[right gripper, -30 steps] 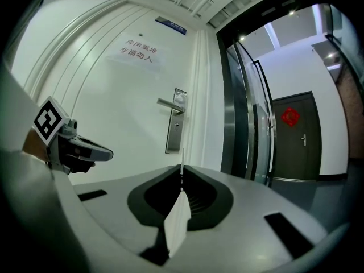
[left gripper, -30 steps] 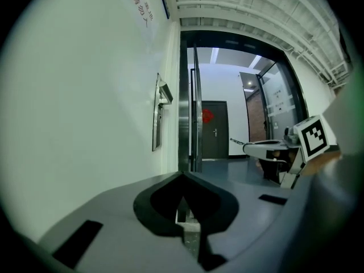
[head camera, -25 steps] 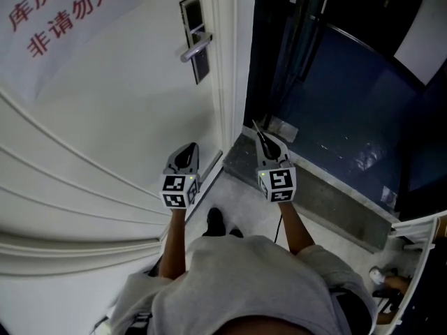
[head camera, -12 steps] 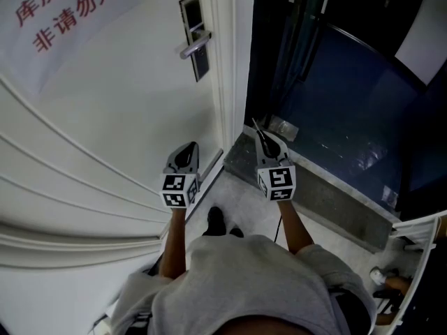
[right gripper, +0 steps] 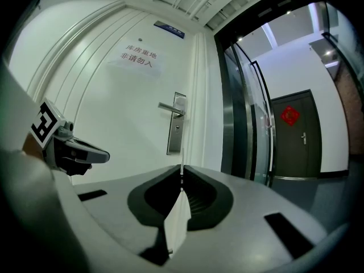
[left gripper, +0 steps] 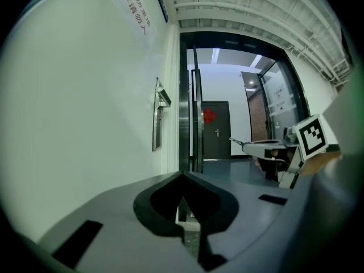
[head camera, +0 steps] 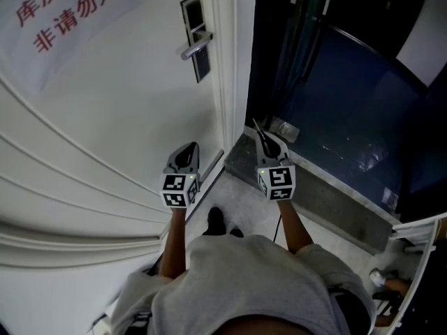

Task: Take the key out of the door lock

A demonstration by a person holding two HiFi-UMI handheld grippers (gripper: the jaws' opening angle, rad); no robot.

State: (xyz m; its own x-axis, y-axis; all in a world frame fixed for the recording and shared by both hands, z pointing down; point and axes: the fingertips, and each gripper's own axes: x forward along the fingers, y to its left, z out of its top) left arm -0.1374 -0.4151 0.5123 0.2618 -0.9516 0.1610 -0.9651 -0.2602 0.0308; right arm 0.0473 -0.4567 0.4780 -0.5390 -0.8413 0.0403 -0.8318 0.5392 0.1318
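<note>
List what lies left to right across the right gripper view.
left gripper → sign → handle → glass door → dark door

handle (head camera: 196, 46) at the door (head camera: 126, 131)'s right edge, sign (head camera: 63, 12) upper left; left claw (head camera: 188, 151) before door, right claw (head camera: 262, 137), key (head camera: 255, 127) in it, before the opening (head camera: 335, 82).

Even light is washing the white door (head camera: 126, 117); the dark floor (head camera: 349, 131) is glinting. My gripper views are bending, blackening at edges.
</note>
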